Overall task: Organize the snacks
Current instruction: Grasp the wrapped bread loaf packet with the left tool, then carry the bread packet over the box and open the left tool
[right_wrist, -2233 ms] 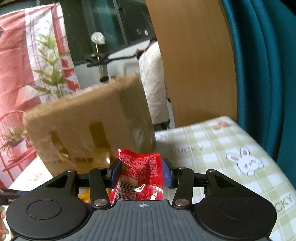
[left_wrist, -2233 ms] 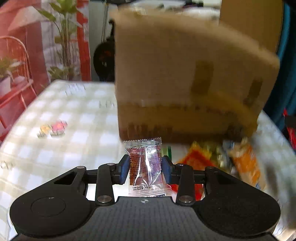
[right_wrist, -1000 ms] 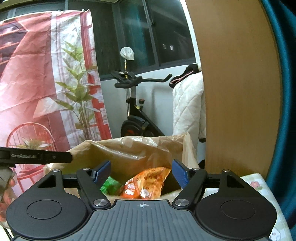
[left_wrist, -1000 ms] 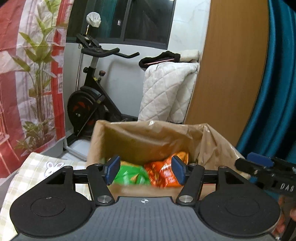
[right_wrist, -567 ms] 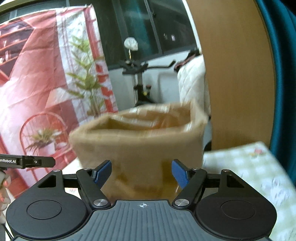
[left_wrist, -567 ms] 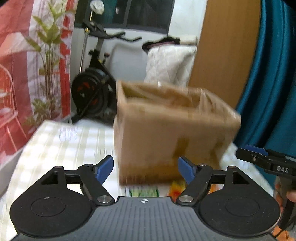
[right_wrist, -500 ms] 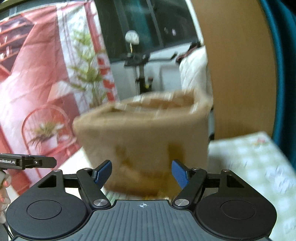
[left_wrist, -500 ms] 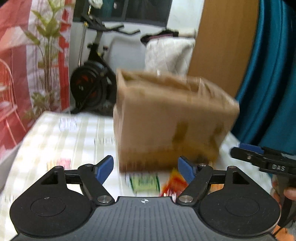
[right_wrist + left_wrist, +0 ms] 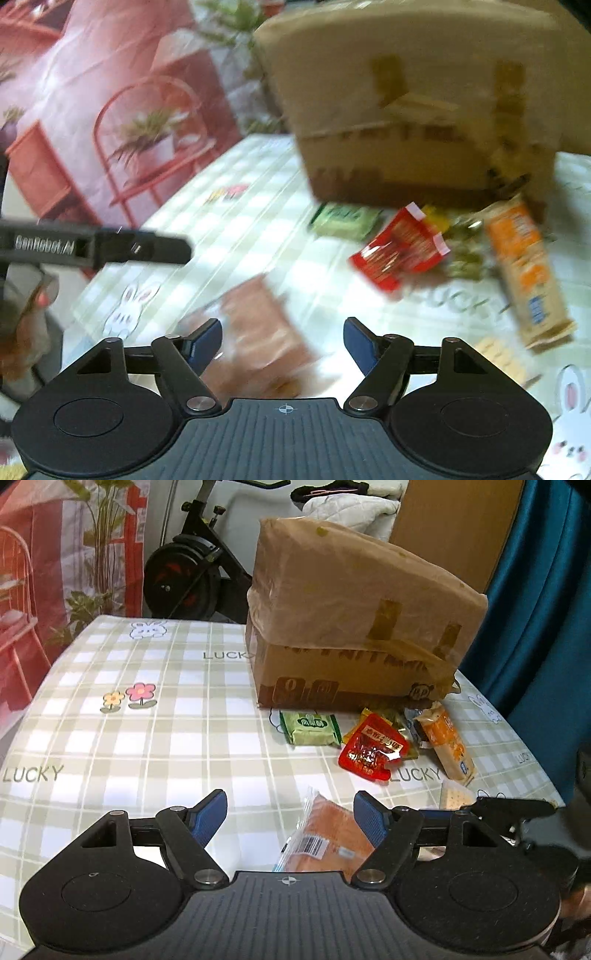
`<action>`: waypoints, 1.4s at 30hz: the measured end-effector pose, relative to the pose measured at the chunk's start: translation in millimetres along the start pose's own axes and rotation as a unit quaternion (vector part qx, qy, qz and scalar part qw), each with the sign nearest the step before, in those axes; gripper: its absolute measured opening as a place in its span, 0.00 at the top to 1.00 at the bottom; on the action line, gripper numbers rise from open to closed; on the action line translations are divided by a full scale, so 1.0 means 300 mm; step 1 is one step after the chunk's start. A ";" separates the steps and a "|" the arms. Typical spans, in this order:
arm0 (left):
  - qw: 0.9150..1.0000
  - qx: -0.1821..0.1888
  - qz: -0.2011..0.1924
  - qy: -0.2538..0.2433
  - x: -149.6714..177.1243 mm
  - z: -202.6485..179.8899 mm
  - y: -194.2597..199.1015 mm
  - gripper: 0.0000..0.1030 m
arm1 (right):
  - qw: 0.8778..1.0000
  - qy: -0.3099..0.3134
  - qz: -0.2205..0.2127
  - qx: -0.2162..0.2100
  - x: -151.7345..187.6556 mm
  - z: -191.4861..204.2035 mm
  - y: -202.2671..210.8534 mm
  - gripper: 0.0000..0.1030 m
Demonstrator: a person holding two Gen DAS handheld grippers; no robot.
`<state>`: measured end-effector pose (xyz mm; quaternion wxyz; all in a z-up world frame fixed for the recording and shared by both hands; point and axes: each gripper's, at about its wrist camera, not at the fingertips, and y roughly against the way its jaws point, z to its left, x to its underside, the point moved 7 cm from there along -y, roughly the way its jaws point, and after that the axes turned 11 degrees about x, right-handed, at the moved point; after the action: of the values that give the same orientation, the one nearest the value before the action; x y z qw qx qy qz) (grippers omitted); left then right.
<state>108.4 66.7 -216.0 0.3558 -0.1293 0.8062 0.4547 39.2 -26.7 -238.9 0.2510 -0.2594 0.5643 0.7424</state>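
Checked tablecloth (image 9: 147,738) w/ "LUCKY" print now fills the lower view; 1 s ago both cams looked down into the open top of the cardboard box (image 9: 354,627), now its taped side faces them and it stands at the far side of the table. Exercise bike (image 9: 188,576) behind, same spot as before.

Left gripper (image 9: 290,818): jaws wide apart, nothing between them; 2.2 s ago they pinched a clear-wrapped snack, gone now. Right gripper (image 9: 282,341): jaws also wide, empty; the red packet it held 2.2 s ago is gone too. Right view is motion-blurred.

Snacks lie loose on cloth in front of box: orange-pink pack (image 9: 325,838) nearest, just past left gripper's right finger; orange cracker sleeve (image 9: 447,746) at right; red sachet (image 9: 373,749) mid, overlapping a yellow wrapper (image 9: 360,725); green packet (image 9: 310,727) close to box base.
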 end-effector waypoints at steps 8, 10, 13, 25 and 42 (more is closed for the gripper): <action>1.000 0.013 0.021 0.006 0.050 0.012 -0.039 0.25 | 0.998 0.029 0.047 0.002 0.036 0.070 -0.025 0.12; 0.999 0.015 0.026 0.009 0.056 0.010 -0.058 0.25 | 0.998 0.028 0.060 0.006 0.043 0.063 -0.043 0.13; 0.999 0.017 0.035 0.016 0.070 0.020 -0.078 0.26 | 0.998 0.022 0.066 0.012 0.046 0.043 -0.065 0.15; 0.993 0.068 0.061 0.072 0.089 0.035 -0.191 0.43 | 0.998 0.029 0.056 -0.013 0.006 0.050 -0.107 0.45; 0.995 0.084 0.020 0.056 -0.016 -0.032 -0.150 0.52 | 0.998 0.057 -0.013 -0.009 -0.098 0.024 -0.032 0.54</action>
<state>131.4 33.3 -238.3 0.3105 -0.1076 0.8626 0.3846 66.7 -19.9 -224.4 0.2261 -0.3107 0.5673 0.7284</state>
